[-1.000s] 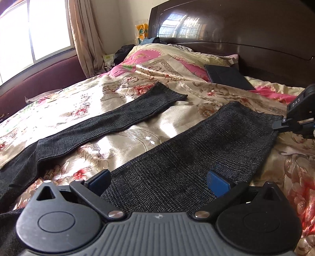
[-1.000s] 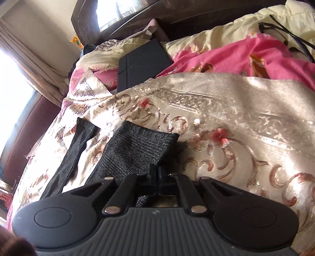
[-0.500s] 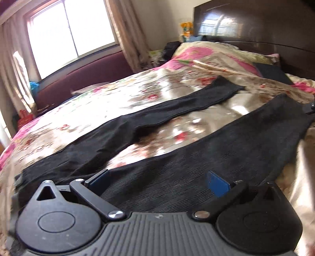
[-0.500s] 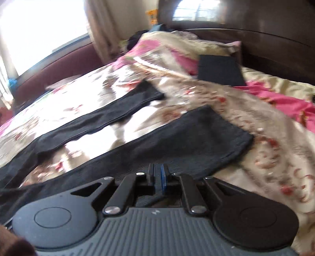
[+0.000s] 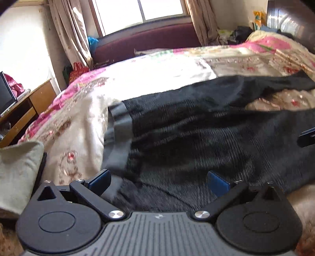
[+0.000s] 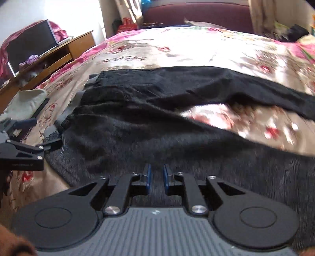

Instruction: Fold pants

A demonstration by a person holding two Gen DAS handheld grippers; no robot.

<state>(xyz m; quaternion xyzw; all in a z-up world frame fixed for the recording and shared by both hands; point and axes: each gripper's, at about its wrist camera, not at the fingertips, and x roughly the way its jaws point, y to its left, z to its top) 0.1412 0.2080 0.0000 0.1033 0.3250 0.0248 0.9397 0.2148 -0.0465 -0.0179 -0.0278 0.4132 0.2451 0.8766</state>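
Left wrist: my left gripper spread wide, empty, over the pants; grey waistband ahead-left, legs running right.

Right wrist: right gripper slightly parted, gripping nothing; pants lie flat on the bedspread; left gripper nearer waistband.

A home bedroom: floral-quilted bed, curtained window, wooden desk.

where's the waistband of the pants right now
In the left wrist view the grey waistband lies left of centre on the floral bedspread, just ahead of the open left gripper.
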